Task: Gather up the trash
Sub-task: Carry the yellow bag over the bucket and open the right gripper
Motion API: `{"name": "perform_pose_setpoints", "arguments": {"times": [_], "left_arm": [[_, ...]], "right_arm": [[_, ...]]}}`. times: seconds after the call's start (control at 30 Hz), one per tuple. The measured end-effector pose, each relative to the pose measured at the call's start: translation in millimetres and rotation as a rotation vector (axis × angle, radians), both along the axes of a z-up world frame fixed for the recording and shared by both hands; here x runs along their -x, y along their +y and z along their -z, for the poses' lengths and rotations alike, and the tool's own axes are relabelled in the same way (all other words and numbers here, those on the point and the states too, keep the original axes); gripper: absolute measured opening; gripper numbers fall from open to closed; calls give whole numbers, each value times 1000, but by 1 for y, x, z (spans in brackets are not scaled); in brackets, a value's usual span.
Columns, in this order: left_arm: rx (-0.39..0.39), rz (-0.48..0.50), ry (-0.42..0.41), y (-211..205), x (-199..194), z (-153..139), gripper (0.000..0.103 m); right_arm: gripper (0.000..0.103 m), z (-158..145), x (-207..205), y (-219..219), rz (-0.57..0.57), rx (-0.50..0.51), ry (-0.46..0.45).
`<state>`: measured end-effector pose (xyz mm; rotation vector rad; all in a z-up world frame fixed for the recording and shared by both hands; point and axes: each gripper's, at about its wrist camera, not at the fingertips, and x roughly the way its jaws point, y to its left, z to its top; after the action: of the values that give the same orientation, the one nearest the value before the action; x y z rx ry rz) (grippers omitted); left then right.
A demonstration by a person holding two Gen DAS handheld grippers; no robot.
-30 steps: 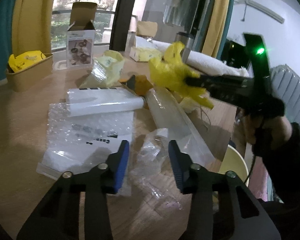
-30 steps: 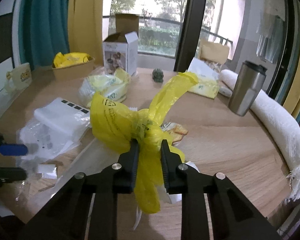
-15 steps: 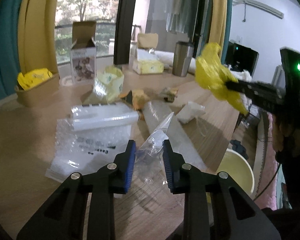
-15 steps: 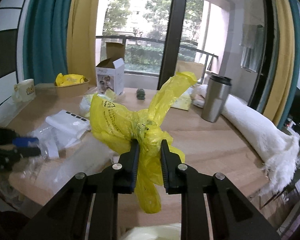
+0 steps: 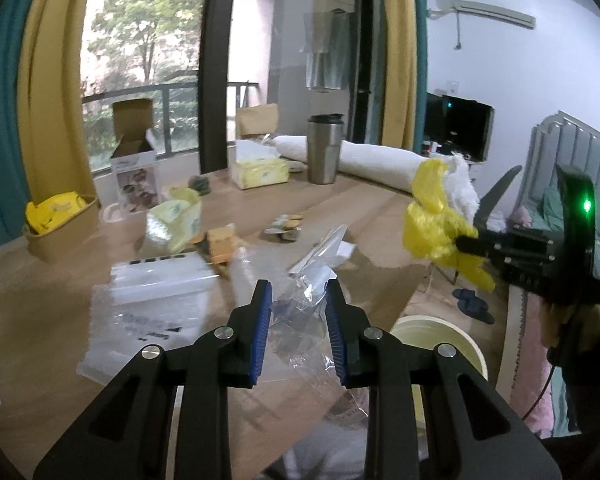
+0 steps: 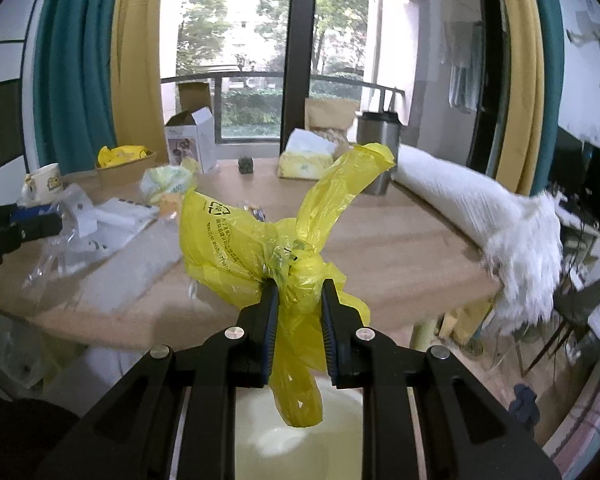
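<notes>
My left gripper [image 5: 298, 292] is shut on a crumpled clear plastic bag [image 5: 308, 284] and holds it up off the wooden table [image 5: 52, 292]. Off the table's near edge my right gripper [image 6: 299, 290] is shut on a knotted yellow plastic bag [image 6: 240, 240]. That yellow bag [image 5: 436, 224] hangs over a pale yellow bin [image 6: 292, 440] on the floor. The same bin [image 5: 440, 340] shows below the table edge in the left wrist view, and a hand [image 5: 572, 328] carries the right gripper [image 5: 460, 246] there.
On the table lie bubble wrap [image 5: 140, 328], a white packet [image 5: 160, 280], a yellow-green bag [image 5: 176, 220], snack wrappers [image 5: 286, 226], a steel tumbler [image 5: 324, 148], a tissue pack [image 5: 260, 168], an open carton [image 5: 134, 168], a basket [image 5: 60, 224] and a rolled white towel [image 6: 480, 208].
My left gripper closed on the clear plastic bag and lifted it from the table. The right gripper carried the yellow bag back off the table edge to above the bin.
</notes>
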<state>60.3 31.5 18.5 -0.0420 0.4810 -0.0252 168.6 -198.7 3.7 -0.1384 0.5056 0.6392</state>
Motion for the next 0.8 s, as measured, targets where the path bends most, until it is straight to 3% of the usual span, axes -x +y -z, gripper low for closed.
{"name": "perform_pose_setpoints", "arguments": {"times": [0.5,0.6,0.67,0.73,0.8], "left_arm": [[-54,112,60,-79,-17,16,29],[-63,133,79,-92,-25,20,29],[-65,148,91,-101,-30,23,29],[-69,161,103,-109,-36,25,29],[-74,181,120,-118,-42,28,29]], "right_arm": [[23,69,16,-45,-41,-24,157],[32,81,12,-52,-42,-25,193],[47,86,11,-55,-42,-26,202],[54,90,9,-59,-39,-30,210],[56,94,7,-63,-35,-36,221]]}}
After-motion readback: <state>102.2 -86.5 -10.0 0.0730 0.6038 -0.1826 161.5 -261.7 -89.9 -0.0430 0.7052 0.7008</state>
